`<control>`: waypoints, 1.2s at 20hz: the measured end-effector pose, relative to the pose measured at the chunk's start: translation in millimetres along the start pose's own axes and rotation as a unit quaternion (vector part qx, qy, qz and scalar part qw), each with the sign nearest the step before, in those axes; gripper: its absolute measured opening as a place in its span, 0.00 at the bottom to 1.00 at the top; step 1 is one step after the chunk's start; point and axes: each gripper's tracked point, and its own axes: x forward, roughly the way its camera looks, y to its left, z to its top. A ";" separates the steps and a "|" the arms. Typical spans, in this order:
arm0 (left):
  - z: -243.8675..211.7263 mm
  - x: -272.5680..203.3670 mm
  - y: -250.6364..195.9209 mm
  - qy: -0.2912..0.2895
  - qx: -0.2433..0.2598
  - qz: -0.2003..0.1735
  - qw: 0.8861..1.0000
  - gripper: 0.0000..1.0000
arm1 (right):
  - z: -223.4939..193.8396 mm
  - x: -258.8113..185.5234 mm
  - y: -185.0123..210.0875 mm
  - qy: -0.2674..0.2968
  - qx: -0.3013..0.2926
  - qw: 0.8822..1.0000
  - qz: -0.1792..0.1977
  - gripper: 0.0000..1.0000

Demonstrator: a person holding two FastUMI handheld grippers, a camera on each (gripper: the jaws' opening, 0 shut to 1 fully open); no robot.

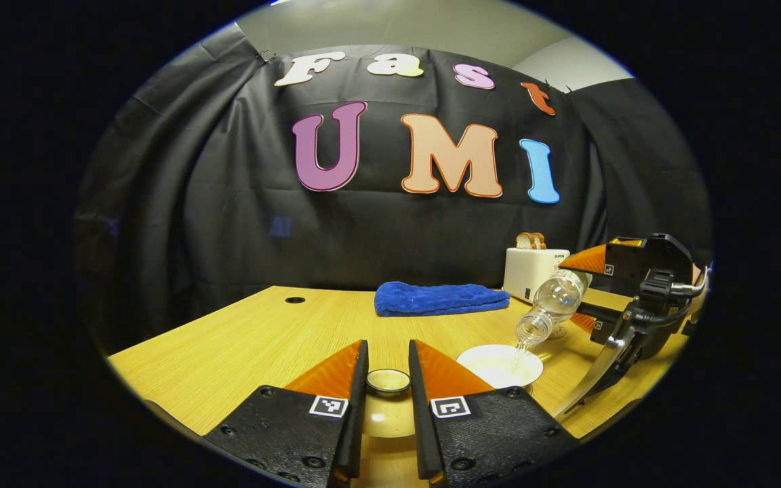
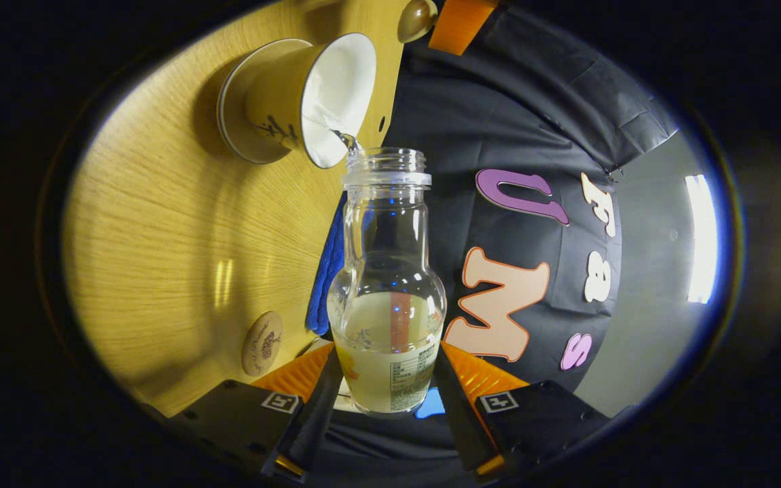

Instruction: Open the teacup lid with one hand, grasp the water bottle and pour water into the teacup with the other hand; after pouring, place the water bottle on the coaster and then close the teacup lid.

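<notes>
My right gripper (image 2: 387, 352) is shut on the clear water bottle (image 2: 390, 271), which is tipped with its mouth over the teacup (image 2: 275, 102). A thin stream of water runs from the mouth onto the cup's white inside. The left gripper view shows the same: the bottle (image 1: 553, 301) slanting down from the right gripper (image 1: 577, 291) over the teacup (image 1: 499, 364). My left gripper (image 1: 388, 349) is shut on the teacup lid (image 1: 388, 383), held just left of the cup. A round wooden coaster (image 2: 262, 342) lies on the table near the right gripper's fingers.
A folded blue towel (image 1: 439, 298) lies at the back of the wooden table (image 1: 241, 346). A white toaster (image 1: 533, 271) with bread in it stands behind the right gripper. A small hole (image 1: 294, 299) marks the table's far left part.
</notes>
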 end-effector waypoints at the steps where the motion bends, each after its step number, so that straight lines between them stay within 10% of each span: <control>1: -0.6 0.0 -0.1 0.000 0.000 0.000 1.000 0.30 | 0.6 -0.2 -1.6 0.000 -0.004 1.000 -0.005 0.80; 24: 0.7 -1.2 -0.2 0.000 0.000 -0.002 1.000 0.30 | 28.9 -10.9 -62.6 -0.061 -0.129 0.983 -0.117 0.80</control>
